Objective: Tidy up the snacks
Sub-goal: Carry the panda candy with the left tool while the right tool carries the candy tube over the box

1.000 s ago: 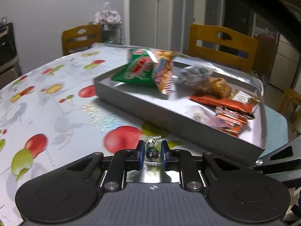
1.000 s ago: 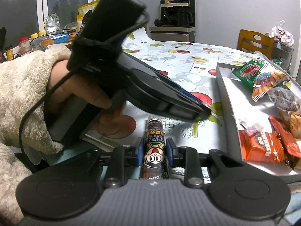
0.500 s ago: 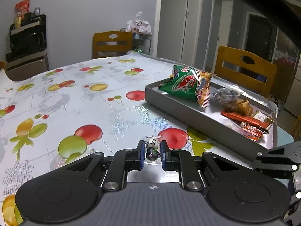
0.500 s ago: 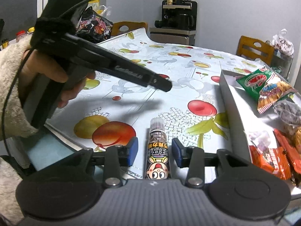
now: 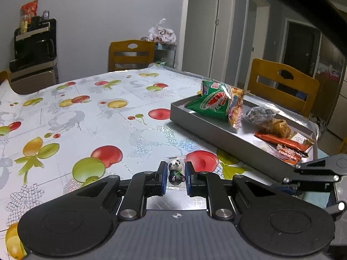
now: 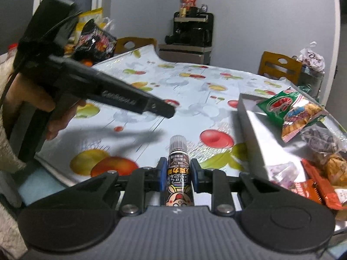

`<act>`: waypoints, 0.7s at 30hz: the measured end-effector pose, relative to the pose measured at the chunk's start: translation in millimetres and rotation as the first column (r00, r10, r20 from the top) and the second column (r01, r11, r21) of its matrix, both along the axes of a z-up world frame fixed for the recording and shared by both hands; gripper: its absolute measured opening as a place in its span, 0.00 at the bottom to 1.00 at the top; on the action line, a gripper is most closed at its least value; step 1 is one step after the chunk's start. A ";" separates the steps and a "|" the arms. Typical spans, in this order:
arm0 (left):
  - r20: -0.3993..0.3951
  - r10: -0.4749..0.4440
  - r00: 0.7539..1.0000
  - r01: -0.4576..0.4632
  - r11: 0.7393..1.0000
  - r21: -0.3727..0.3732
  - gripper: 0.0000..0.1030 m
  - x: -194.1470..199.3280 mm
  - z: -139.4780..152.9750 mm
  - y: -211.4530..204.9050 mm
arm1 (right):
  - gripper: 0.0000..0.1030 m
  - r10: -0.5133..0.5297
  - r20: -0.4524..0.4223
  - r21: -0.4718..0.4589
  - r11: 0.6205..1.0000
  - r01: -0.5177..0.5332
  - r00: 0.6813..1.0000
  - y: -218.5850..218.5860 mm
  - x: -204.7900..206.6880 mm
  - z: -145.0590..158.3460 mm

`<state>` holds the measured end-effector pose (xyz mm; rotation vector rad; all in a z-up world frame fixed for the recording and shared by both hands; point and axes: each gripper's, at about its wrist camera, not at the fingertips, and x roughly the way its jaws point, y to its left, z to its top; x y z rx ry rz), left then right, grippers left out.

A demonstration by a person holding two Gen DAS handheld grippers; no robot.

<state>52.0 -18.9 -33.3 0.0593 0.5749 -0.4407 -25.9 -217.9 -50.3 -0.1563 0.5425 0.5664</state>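
Note:
My left gripper [image 5: 175,169] is shut on a small panda-shaped candy [image 5: 176,173] in a clear wrapper, held above the fruit-print tablecloth, left of the grey tray [image 5: 216,134]. My right gripper [image 6: 179,166] has its jaws closing on a dark sausage stick [image 6: 178,151] with a cartoon face, and both pads press its sides. The stick's clear tip points away over the cloth. The tray [image 6: 251,134] lies just to the right. The left gripper's fingers [image 6: 167,111] hang above the cloth in the right wrist view, held by a hand [image 6: 32,99].
The tray holds a green shrimp-chip bag [image 5: 216,101], a silver packet [image 5: 260,113], pastries [image 5: 275,126] and orange wrappers [image 5: 284,143]. Wooden chairs [image 5: 282,82] stand at the far sides. A black snack bag [image 6: 95,41] and a coffee machine [image 6: 190,30] sit beyond the table.
The left gripper drew back and up from the tray, still holding the panda candy. The right jaws opened around the sausage stick half a second ago and have closed on it again.

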 end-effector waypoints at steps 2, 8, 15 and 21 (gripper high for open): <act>0.006 0.005 1.000 -0.005 1.000 -0.003 0.18 -0.5 2.6 2.0 | 0.21 -0.021 0.015 0.014 1.000 0.020 1.000 -2.8 3.4 4.6; 0.036 0.004 0.999 -0.004 1.000 -0.007 0.18 -1.3 14.5 -0.1 | 0.21 -0.079 0.093 0.086 0.994 0.071 0.993 -14.2 11.6 30.2; 0.084 -0.024 0.996 0.025 1.000 -0.007 0.18 -2.8 28.6 -13.9 | 0.21 -0.121 0.157 0.144 0.985 0.098 0.980 -28.5 15.9 54.7; 0.108 -0.067 0.992 0.067 0.998 0.004 0.18 -1.7 36.7 -31.6 | 0.21 -0.131 0.186 0.164 0.981 0.101 0.974 -38.2 10.6 69.7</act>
